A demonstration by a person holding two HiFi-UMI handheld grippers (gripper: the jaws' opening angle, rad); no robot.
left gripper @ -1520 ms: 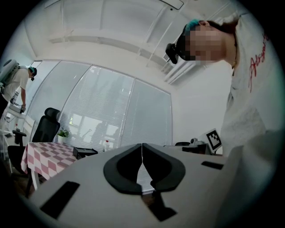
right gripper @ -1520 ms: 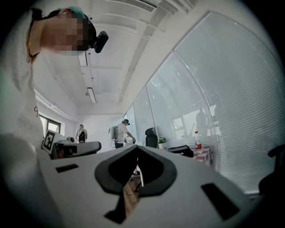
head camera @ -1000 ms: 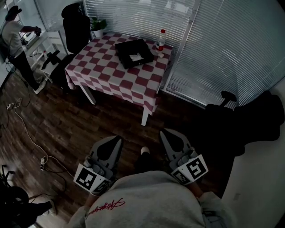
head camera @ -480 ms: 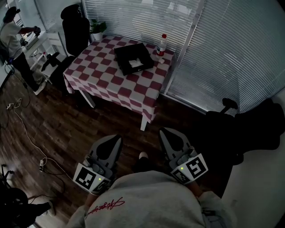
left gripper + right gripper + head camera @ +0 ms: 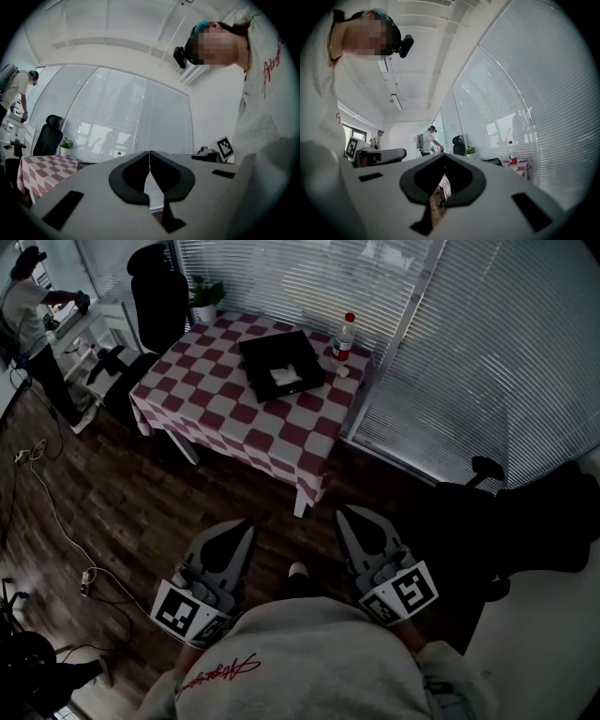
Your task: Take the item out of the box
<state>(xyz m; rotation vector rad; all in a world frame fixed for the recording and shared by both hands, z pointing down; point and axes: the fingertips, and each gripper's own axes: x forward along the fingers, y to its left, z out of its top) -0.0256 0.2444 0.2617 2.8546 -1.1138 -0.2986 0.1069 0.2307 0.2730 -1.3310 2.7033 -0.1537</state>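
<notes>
Left claw (image 5: 246, 527) and right claw (image 5: 345, 515), both clenched empty, hover well apart from the table (image 5: 217, 414) and its black box (image 5: 266, 347), apparently holding a white item (image 5: 284, 377).

The left gripper (image 5: 150, 157) is shown with its jaws brought together at the tips, nothing being held between them. A checked table (image 5: 44, 168) is seen low at the left. On its right end a dark box (image 5: 86, 164) is laid. Behind the table a black office chair (image 5: 47, 139) and a potted plant (image 5: 67, 146) are set, with slatted blinds (image 5: 126, 117) beyond it. Left of the table a person (image 5: 14, 91) is seen standing.
</notes>
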